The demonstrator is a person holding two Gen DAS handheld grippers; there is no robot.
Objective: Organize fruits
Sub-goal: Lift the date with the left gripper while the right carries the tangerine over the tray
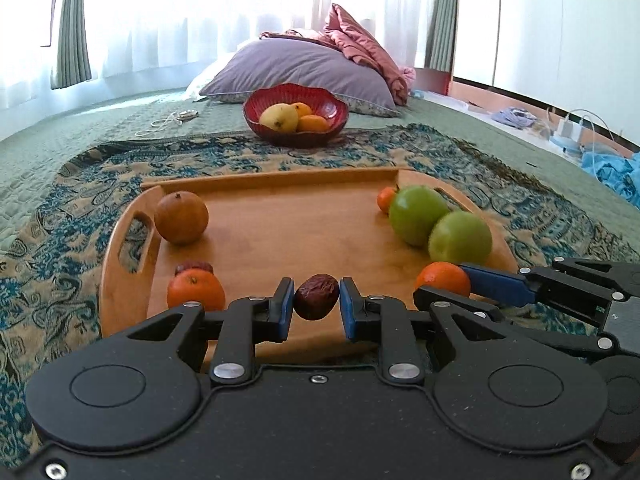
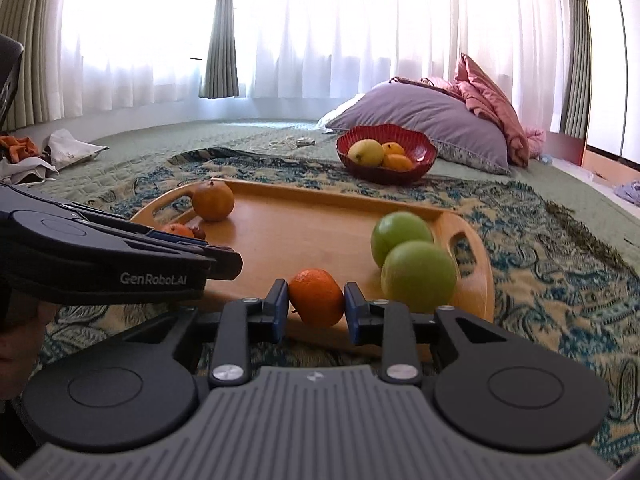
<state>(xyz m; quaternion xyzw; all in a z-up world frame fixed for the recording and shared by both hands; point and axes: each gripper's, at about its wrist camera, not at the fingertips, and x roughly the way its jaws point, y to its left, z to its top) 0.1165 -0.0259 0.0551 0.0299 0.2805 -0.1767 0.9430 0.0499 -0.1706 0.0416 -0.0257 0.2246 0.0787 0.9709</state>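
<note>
My left gripper (image 1: 317, 304) pinches a dried red date (image 1: 317, 297) at lower centre; my right gripper (image 2: 316, 307) squeezes a mandarin (image 2: 316, 297). Up top, the red bowl (image 1: 332, 114) already holds three fruits. Across the wooden tray (image 1: 280, 220), two green apples (image 1: 416, 214), a brown fruit (image 1: 181, 217), another mandarin and date wait, so I judge roughly half remains.

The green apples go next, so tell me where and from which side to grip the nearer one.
Grip the nearer green apple across its widest middle, claw pads on its left and right flanks. Come from the near, open tray edge, angled down from above. The other green apple touches its far-left side and the tray's handle wall stands close on the right, so a frontal approach probably leaves the most room.
</note>
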